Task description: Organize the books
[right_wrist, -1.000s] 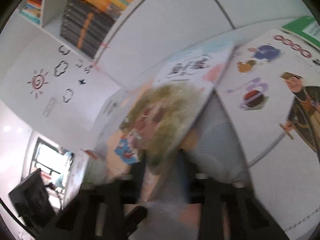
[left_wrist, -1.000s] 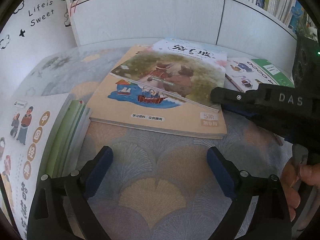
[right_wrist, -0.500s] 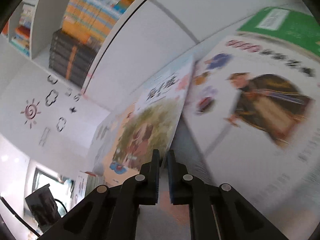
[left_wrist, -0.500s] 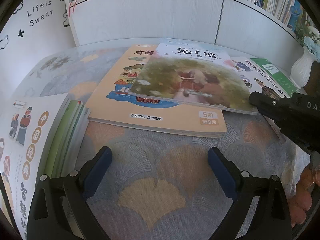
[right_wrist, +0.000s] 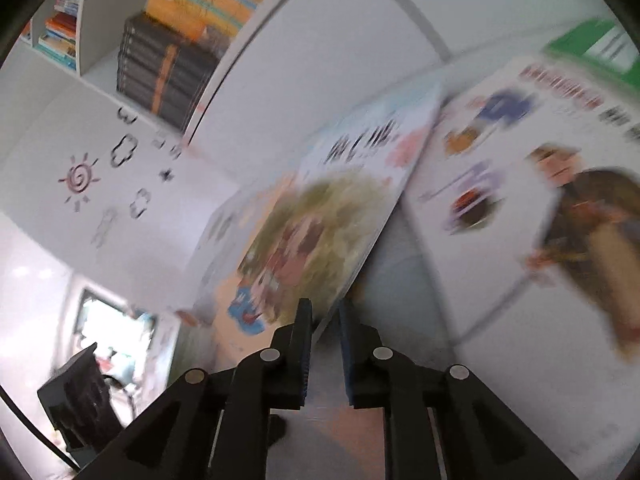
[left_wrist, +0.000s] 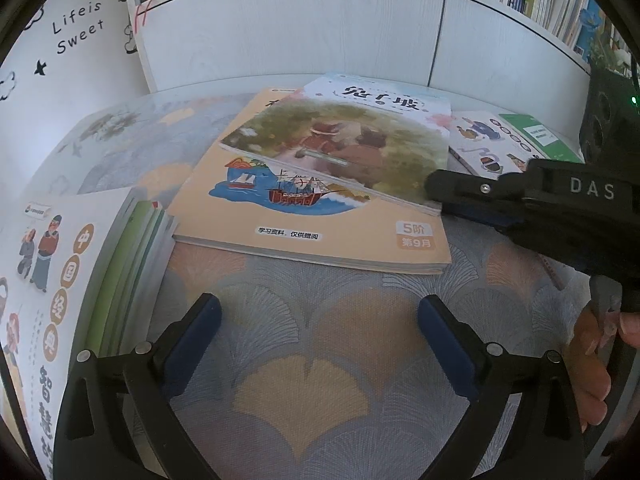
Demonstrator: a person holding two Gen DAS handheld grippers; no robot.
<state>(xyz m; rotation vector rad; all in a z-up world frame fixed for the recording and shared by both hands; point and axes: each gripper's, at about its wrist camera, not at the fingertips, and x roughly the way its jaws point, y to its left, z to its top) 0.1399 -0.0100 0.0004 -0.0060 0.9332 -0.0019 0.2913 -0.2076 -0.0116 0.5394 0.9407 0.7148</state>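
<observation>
A picture book (left_wrist: 344, 144) with an olive-green cover painting lies tilted over a larger orange book (left_wrist: 312, 216) on the patterned tablecloth. My right gripper (left_wrist: 436, 200) pinches the picture book's near right corner; in the right wrist view (right_wrist: 323, 312) its fingers stand a narrow gap apart with the book's (right_wrist: 316, 232) edge between them, blurred. My left gripper (left_wrist: 320, 320) is open and empty, low over the cloth in front of the orange book.
A stack of books (left_wrist: 72, 280) with a white cover lies at the left. A white and green book (left_wrist: 500, 144) lies at the right. A white bookshelf (left_wrist: 320, 20) full of books stands behind the table.
The right gripper has swung the picture book back to the left over the orange book. Its jaws have parted slightly. The left gripper has not moved.
</observation>
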